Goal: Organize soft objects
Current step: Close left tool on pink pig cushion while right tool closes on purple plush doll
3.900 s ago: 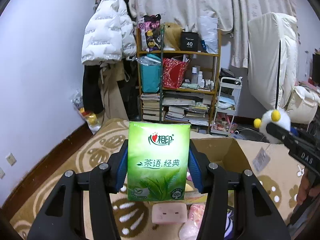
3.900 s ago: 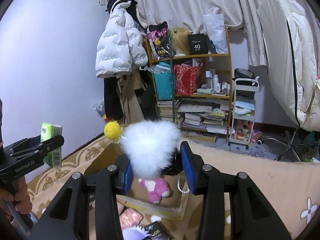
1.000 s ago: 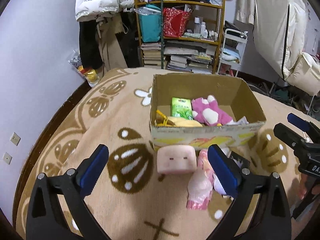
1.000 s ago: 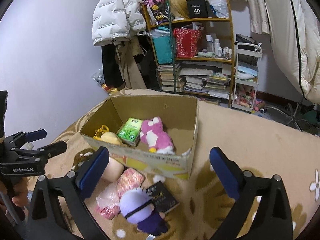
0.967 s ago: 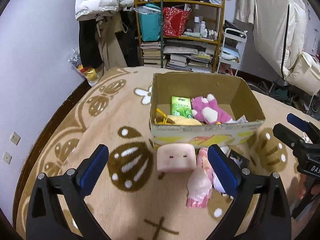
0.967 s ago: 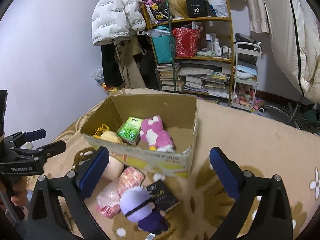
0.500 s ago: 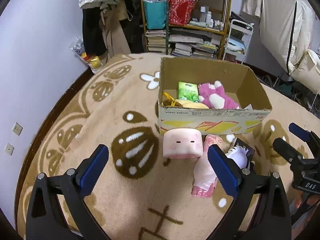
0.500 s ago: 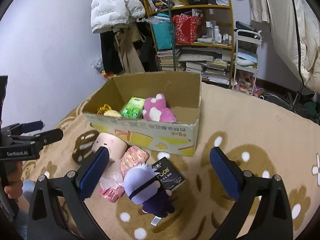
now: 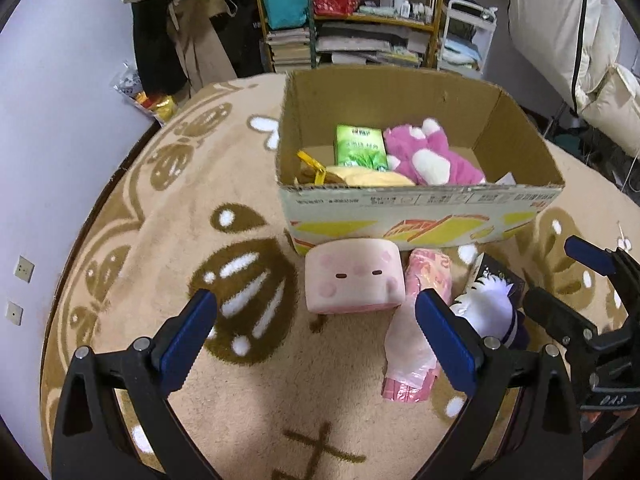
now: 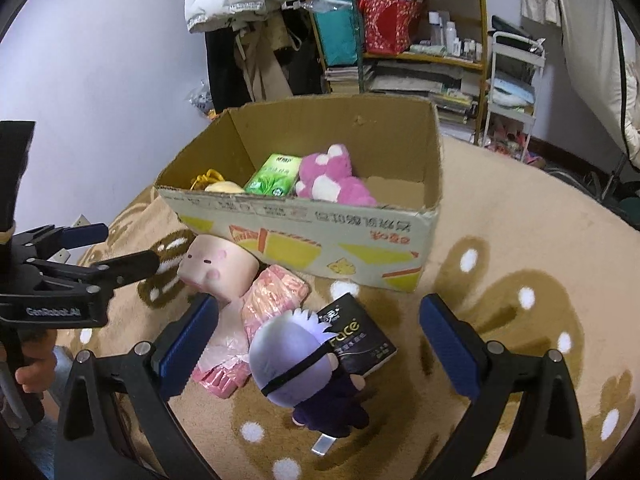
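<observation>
Four soft things left on the carpet just in front of the cardboard box: pink cube plush with a drawn face touching the box's front wall near its left front corner, pink plastic-wrapped pack just beside it on the right, lavender-haired doll in dark clothes lying face down beyond that, head resting on a black tissue pack. Already inside the box, toward its left half: green tea-print tissue pack, pink and white plush, a yellow soft item with a yellow cord by the front left corner; right half of the box floor bare. Left gripper spread wide, holding nothing, hanging low over the carpet with the cube plush framed between its blue pads. Right gripper likewise wide and unloaded, poised over the doll, pads on either side of it but apart from it. Judged as the reach step between placements, roughly half the pile sorted. Next move, likely: lower each tool until pads bracket the body of its target, squeeze gently since both will compress, lift clear of the box's front rim, release into the bare right half. Worth watching: the doll overlapping the black pack, so a low grasp may drag the pack along; the two grippers near each other.
</observation>
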The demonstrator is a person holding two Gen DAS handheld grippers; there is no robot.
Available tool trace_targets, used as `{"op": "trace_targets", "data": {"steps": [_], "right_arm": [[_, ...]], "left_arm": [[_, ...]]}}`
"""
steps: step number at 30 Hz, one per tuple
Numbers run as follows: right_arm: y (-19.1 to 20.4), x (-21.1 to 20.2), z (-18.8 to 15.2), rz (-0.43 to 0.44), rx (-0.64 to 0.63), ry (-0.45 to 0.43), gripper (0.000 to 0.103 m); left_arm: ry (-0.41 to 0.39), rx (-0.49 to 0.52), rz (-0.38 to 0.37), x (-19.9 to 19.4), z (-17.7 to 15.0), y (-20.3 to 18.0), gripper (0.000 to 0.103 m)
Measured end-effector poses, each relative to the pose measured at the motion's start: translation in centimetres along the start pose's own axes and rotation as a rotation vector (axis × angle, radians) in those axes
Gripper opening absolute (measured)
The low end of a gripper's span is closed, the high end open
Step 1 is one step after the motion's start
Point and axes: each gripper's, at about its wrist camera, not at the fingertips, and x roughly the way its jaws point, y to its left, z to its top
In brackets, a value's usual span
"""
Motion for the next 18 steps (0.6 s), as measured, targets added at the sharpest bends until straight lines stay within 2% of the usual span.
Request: {"op": "trace_targets", "data": {"steps": [9, 11, 14, 18], "right_arm": [[1.0, 1.6, -0.6, -0.001, -0.043, 0.065, 0.102], [1.1, 1.9, -0.8, 0.004, -0.046, 0.082, 0.095], [0.9, 2.6, -1.0, 0.011, -0.037, 0.113, 0.094], [0.8, 3.4, -1.4, 0.022, -0.032, 0.153, 0.086]], "left_arm": [[0.065, -0.036, -0.039, 2.3, 0.3, 0.1, 0.098], [0.082, -0.045, -0.050, 2.9, 0.3, 0.2, 0.098], [0.095, -0.046, -0.071, 3.6, 0.4, 0.0, 0.098], [0.110, -0.037, -0.096, 4.6, 0.5, -0.5, 0.098]]}}
